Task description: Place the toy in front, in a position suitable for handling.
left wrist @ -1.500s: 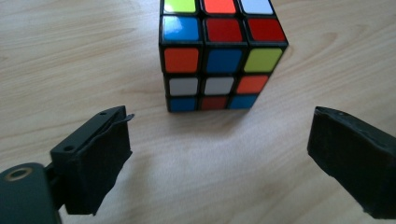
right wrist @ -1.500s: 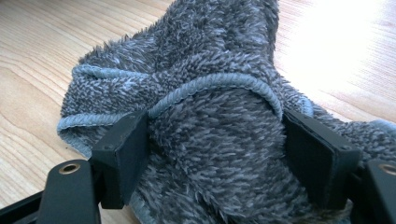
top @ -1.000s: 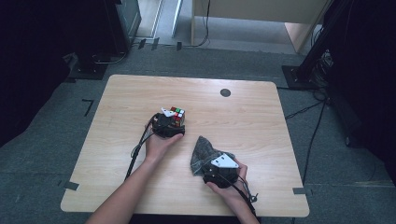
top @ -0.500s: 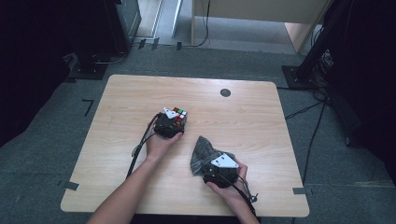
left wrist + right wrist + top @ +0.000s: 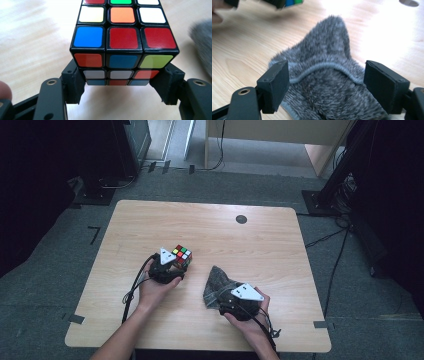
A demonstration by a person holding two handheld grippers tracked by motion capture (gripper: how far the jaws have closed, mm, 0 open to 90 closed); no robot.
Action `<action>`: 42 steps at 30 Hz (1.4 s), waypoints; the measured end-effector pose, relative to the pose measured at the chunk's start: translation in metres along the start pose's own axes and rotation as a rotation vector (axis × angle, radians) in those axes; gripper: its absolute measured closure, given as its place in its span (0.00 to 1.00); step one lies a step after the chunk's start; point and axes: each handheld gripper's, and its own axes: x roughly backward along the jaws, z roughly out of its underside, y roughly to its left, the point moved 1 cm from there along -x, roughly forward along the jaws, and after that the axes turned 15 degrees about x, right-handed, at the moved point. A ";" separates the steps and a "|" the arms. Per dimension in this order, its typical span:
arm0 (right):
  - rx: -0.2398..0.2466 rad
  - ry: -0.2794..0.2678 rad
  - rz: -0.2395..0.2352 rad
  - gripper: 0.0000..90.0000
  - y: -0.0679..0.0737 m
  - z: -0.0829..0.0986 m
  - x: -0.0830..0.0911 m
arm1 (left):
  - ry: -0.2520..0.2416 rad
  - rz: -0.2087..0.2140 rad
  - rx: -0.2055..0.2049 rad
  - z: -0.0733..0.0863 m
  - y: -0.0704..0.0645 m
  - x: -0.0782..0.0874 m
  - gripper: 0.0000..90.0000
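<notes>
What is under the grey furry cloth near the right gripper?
The grey furry cloth lies on the wooden table, between the open jaws of the right gripper. Anything beneath its folds is covered and cannot be seen.

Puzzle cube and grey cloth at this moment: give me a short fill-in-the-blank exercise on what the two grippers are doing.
1. The left gripper has its jaws closed on the sides of the ____.
2. The right gripper has its jaws open on either side of a fuzzy ____ cloth.
3. In the high view, the puzzle cube is to the ____ of the cloth.
4. The table has a top made of light ____.

Missing words: puzzle cube; grey; left; wood
</notes>
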 end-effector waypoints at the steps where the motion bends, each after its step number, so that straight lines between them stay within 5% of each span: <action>1: 0.004 0.008 0.000 0.23 0.000 -0.002 0.001 | 0.002 0.012 0.001 0.003 0.000 0.006 0.39; 4: -0.003 0.045 0.005 0.24 -0.001 -0.006 -0.002 | 0.011 0.041 -0.007 0.007 0.000 0.014 0.39; 5: -0.041 0.080 -0.008 0.24 -0.001 -0.010 -0.009 | 0.000 0.060 -0.008 0.011 -0.003 0.023 0.39; 10: -0.101 0.172 0.019 0.25 0.004 -0.017 -0.026 | -0.025 0.064 -0.029 0.019 -0.013 0.040 0.39; 17: -0.130 0.193 0.046 0.26 0.012 0.000 -0.034 | -0.040 0.102 -0.056 0.029 -0.016 0.051 0.39; 23: -0.091 0.174 0.077 0.33 0.015 0.003 -0.037 | -0.045 0.131 -0.061 0.037 -0.013 0.056 0.39; 26: -0.046 0.154 0.083 0.46 0.016 0.004 -0.038 | -0.045 0.146 -0.066 0.042 -0.013 0.055 0.39; 27: -0.039 0.141 0.081 0.62 0.014 0.005 -0.038 | -0.045 0.160 -0.061 0.043 -0.014 0.054 0.39; 30: -0.045 0.126 0.062 0.72 0.012 0.007 -0.036 | -0.051 0.191 -0.049 0.043 -0.015 0.054 0.39; 36: -0.075 0.090 0.028 0.76 0.003 0.006 -0.031 | -0.042 0.179 -0.075 0.043 -0.017 0.055 0.39; 42: -0.078 -0.044 -0.011 0.76 -0.004 -0.015 -0.005 | -0.031 0.164 -0.113 0.044 -0.022 0.054 0.39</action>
